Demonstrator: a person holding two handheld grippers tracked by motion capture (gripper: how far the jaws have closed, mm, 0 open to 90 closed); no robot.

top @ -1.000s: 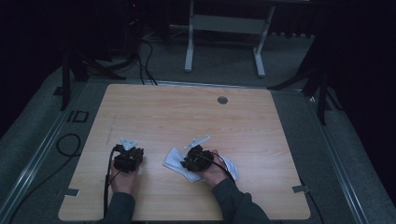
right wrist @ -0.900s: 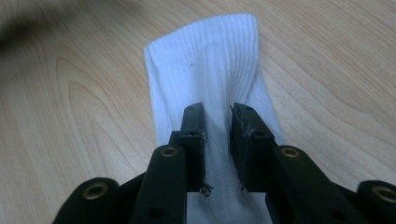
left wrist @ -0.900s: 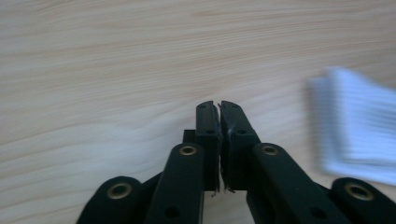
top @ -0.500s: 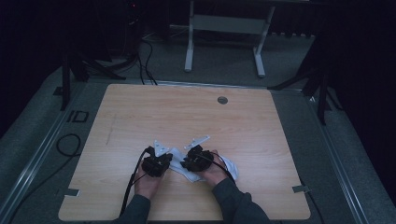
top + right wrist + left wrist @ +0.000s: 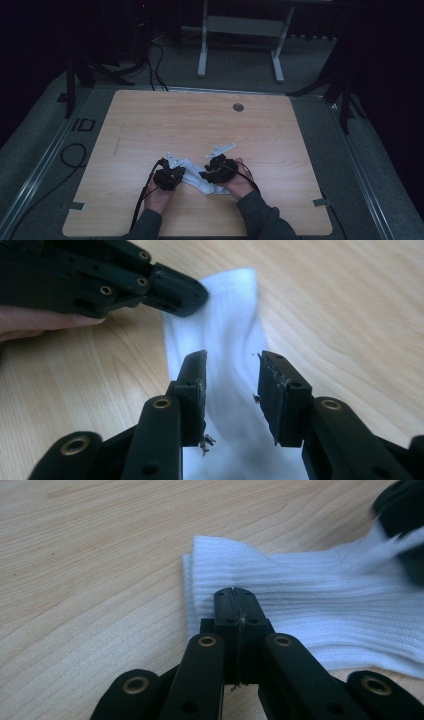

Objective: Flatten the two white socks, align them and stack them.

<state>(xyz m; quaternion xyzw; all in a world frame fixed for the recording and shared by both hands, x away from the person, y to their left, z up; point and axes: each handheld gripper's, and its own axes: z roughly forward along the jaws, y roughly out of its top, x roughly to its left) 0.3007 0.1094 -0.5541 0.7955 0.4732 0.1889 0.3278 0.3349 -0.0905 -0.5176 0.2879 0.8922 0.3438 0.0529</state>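
A white ribbed sock (image 5: 197,181) lies on the wooden table (image 5: 200,125) near its front edge, between the two hands. My left gripper (image 5: 179,171) is shut, its tips (image 5: 235,592) resting at the sock's cuff end (image 5: 310,600). Whether any fabric is pinched between them I cannot tell. My right gripper (image 5: 203,176) hovers over the middle of the sock (image 5: 225,335). Its jaws (image 5: 231,365) have just been opening and stand apart, with the sock running under the gap and the pads clear of it. The left gripper's tip (image 5: 192,295) shows at the sock's far end in the right gripper view.
A round grommet (image 5: 238,107) sits in the table's far edge. Black cables (image 5: 70,155) lie on the grey floor at the left, and a white metal stand (image 5: 240,30) rises behind the table.
The left hand slid right from the bare wood to the sock's left end and has stayed there. The right gripper rose slightly over the sock.
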